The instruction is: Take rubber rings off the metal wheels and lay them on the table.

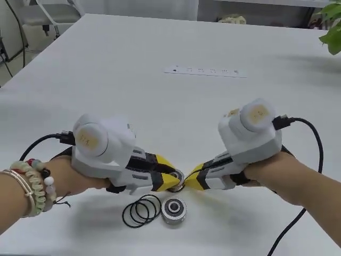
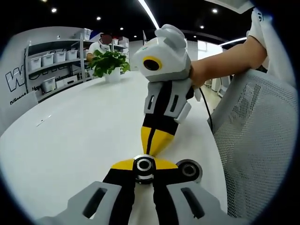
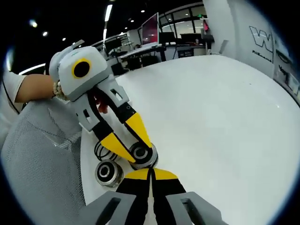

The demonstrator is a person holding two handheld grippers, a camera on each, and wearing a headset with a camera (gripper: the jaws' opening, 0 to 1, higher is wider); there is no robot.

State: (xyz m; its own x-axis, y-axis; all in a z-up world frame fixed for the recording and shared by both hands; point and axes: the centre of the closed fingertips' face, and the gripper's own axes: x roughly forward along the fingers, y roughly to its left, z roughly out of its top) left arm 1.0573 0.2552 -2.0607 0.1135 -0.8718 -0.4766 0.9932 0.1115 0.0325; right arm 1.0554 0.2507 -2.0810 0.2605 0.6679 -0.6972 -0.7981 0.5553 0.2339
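My left gripper (image 1: 171, 181) is shut on a small metal wheel (image 1: 177, 180), held just above the table; in the left gripper view its yellow tips clamp the wheel (image 2: 144, 165) from both sides. My right gripper (image 1: 193, 178) faces it from the right, jaws shut, with its tips (image 3: 151, 172) against the rim of the held wheel (image 3: 143, 155). I cannot see whether a ring is pinched there. A second metal wheel (image 1: 173, 209) lies on the table below. Beside it lie several black rubber rings (image 1: 141, 209), overlapping.
A white power strip (image 1: 205, 71) lies farther back on the white table (image 1: 160, 106). A green plant (image 1: 333, 26) is at the far right corner. A black cable (image 1: 306, 208) trails from the right gripper over the table's near right. A mesh chair (image 2: 258, 140) stands behind.
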